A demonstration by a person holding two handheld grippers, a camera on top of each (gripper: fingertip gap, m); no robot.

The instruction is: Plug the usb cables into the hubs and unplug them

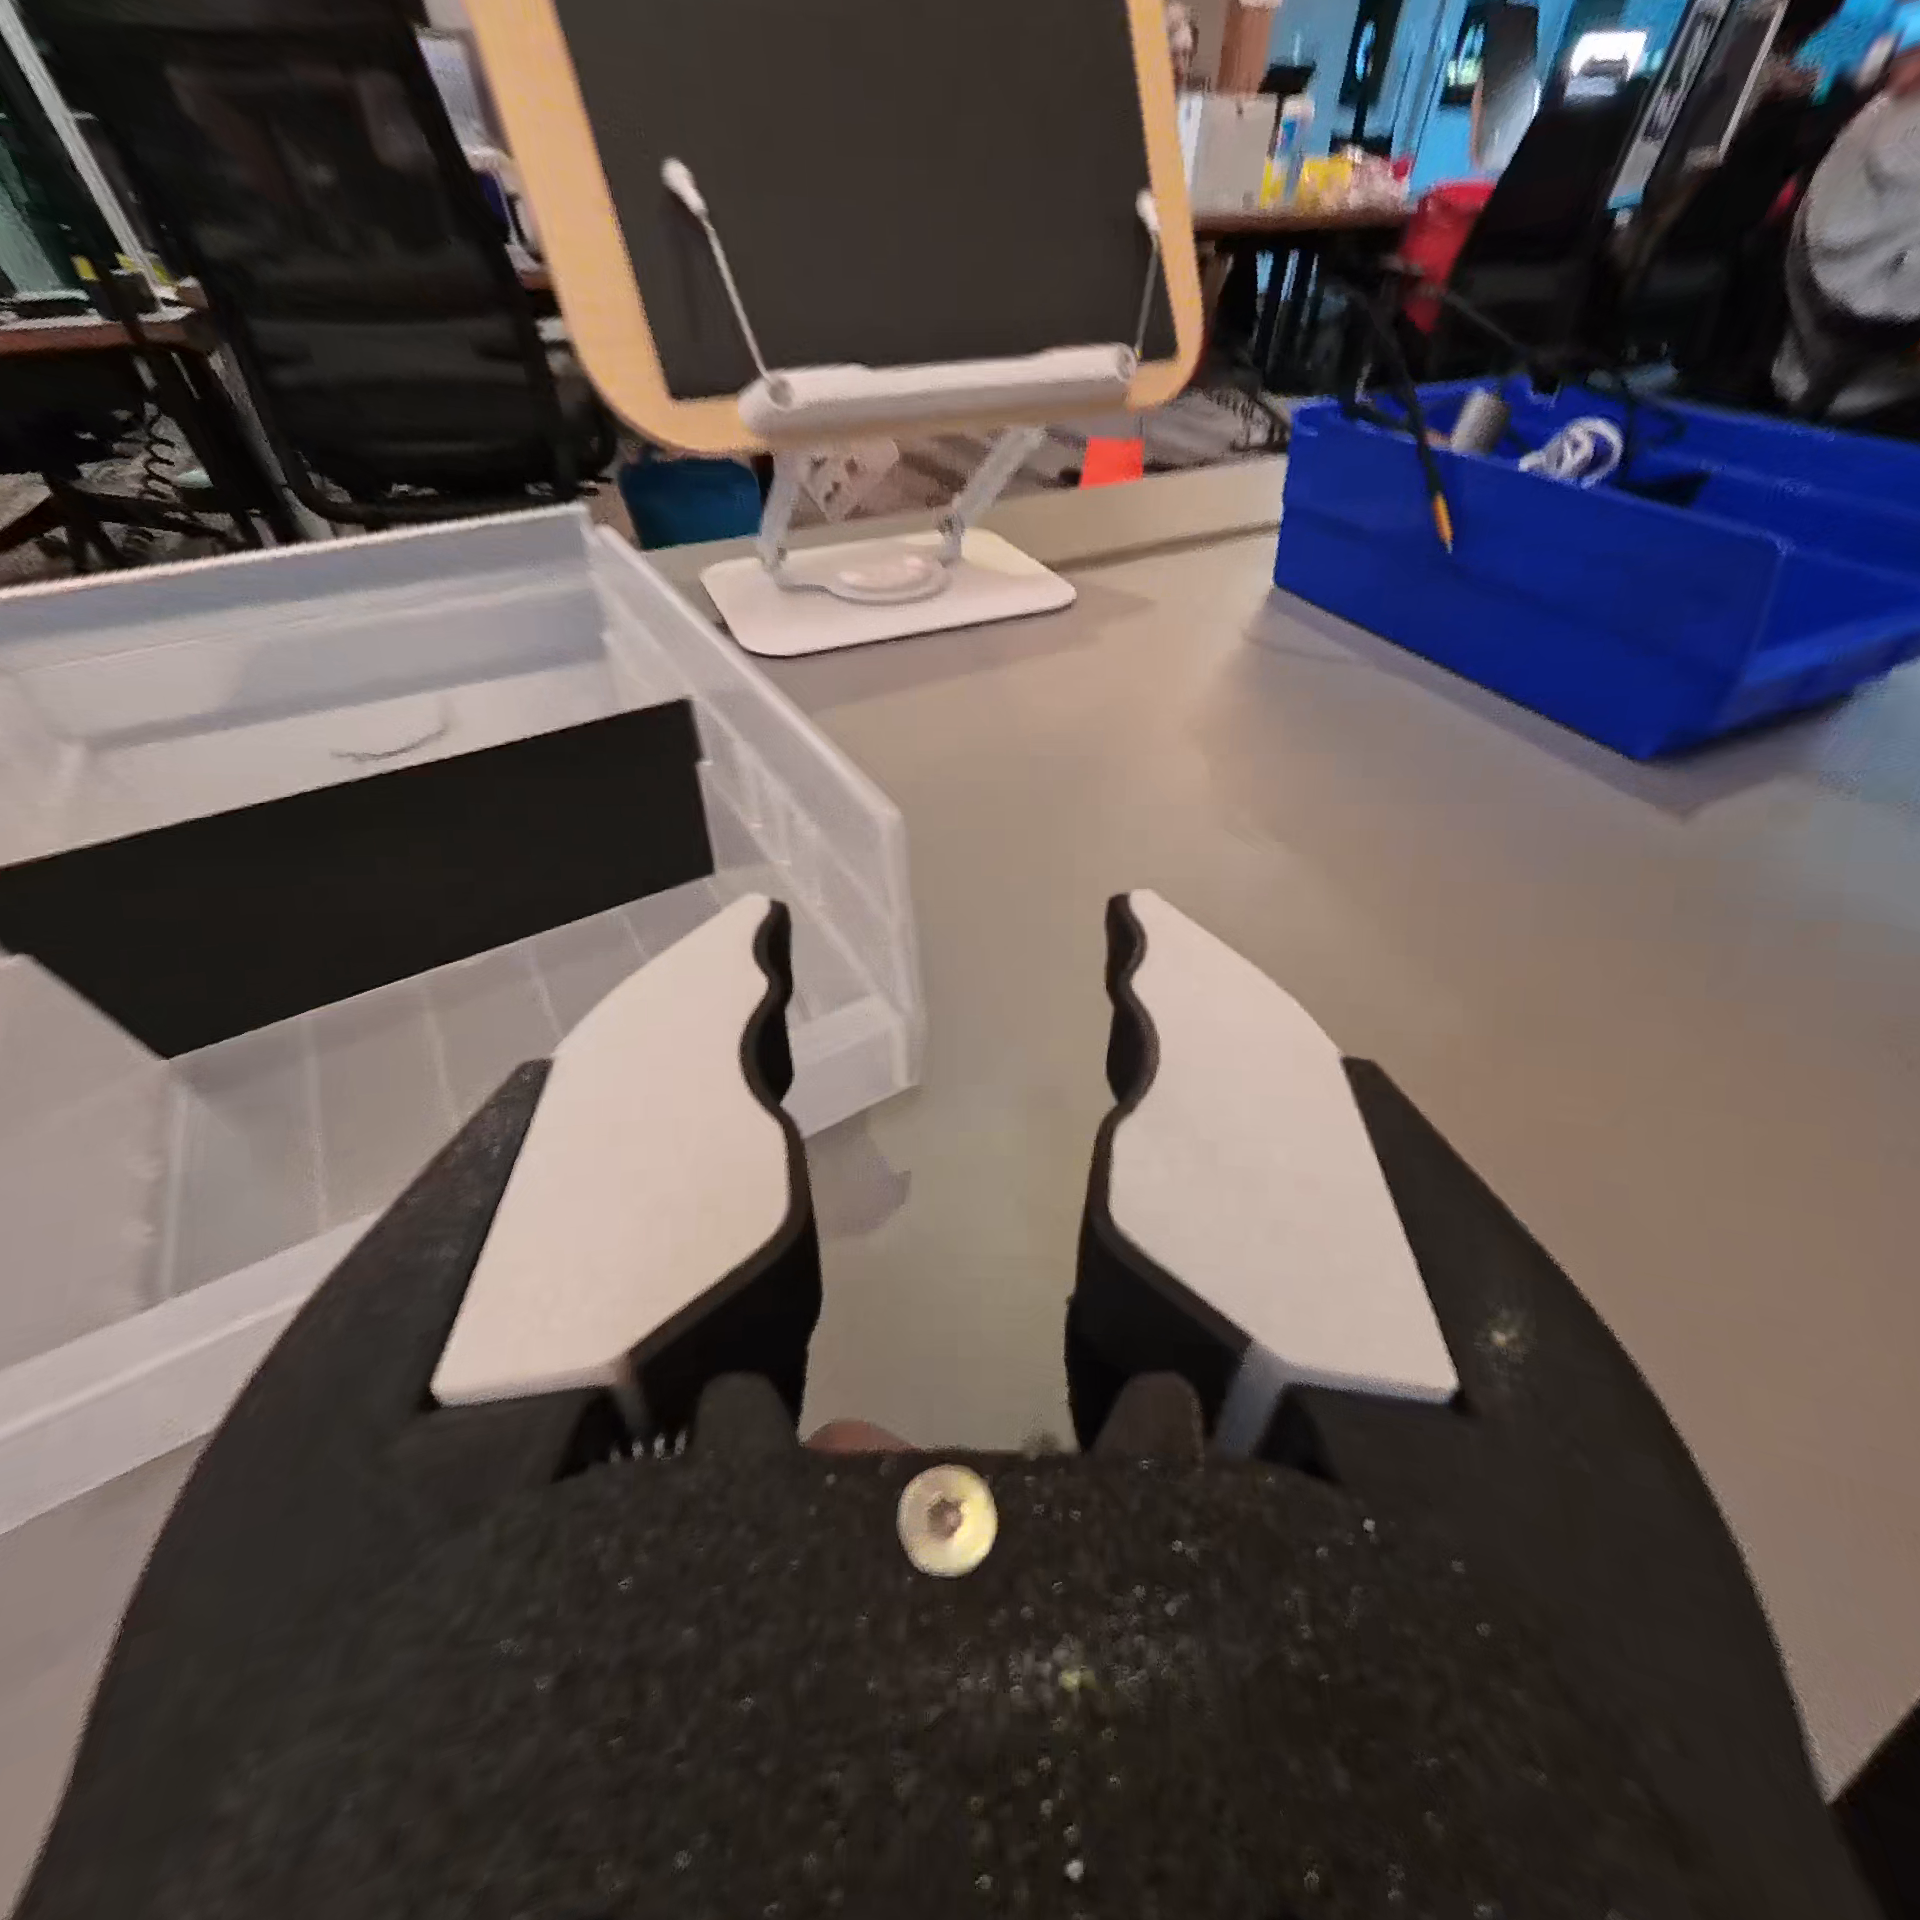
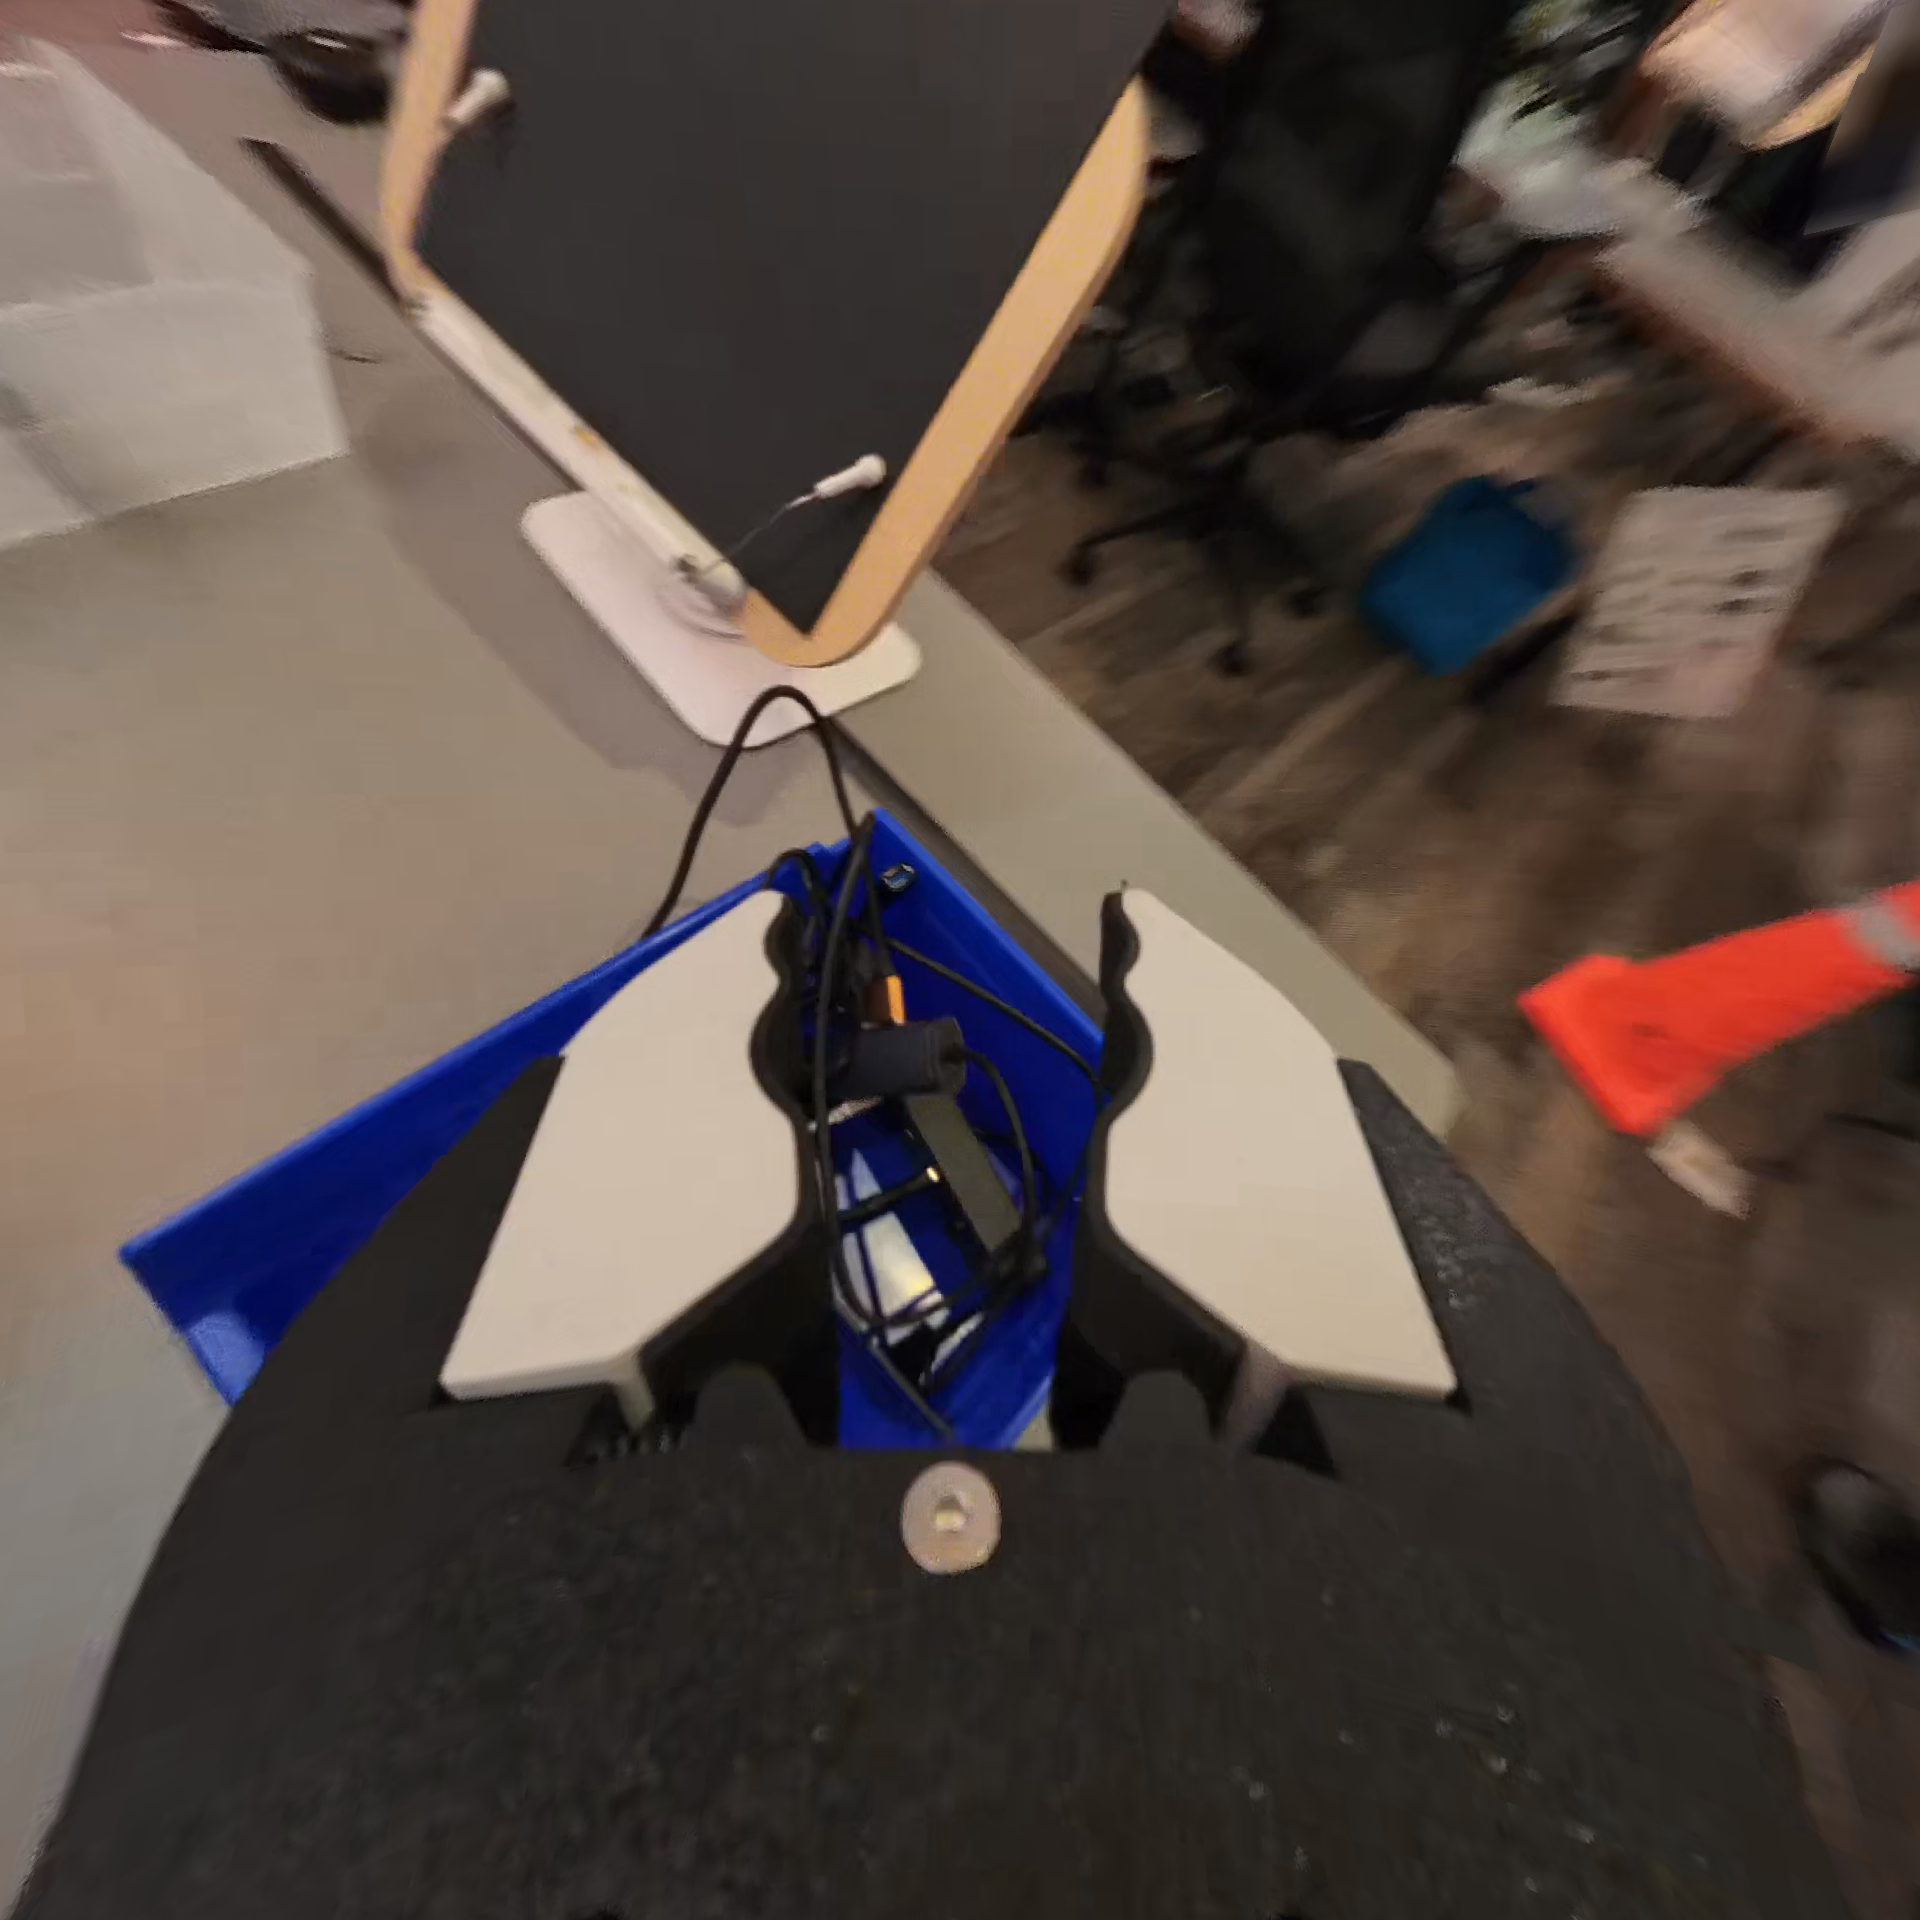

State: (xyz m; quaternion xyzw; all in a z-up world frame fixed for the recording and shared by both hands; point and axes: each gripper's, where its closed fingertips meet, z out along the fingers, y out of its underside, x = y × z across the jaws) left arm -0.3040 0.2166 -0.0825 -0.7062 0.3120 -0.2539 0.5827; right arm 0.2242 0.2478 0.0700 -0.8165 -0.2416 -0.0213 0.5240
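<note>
**A:** Where do we stand? Our right gripper (image 2: pixel 945 935) hangs over the blue bin (image 2: pixel 312 1195), jaws spread wide and holding nothing.

**B:** Same for our left gripper (image 1: pixel 945 935): wide apart, empty, above bare desk (image 1: pixel 1351 935) just beside the clear plastic bin (image 1: pixel 727 665). The cables and hubs are all in the blue bin, which sits by the desk's far edge, near the tablet stand (image 1: pixel 894 592).

**A:** In the right wrist view we see a tangle of thin black cables (image 2: pixel 831 997), one looping out over the bin's corner, an orange-collared plug (image 2: pixel 888 992), a dark cylindrical piece (image 2: pixel 914 1044) and a flat dark bar (image 2: pixel 961 1158), probably a hub.

**B:** We judge the cables light and floppy; pinching the cord gives no control over the plug. We should grip the rigid plug housing, across its flat sides.

**A:** The hub looks stiff, light and likely smooth, so it may slide. We'd have one gripper clamp its body while the other pushes the plug in. Snagged loops could drag neighbours out with whatever we lift.
</note>
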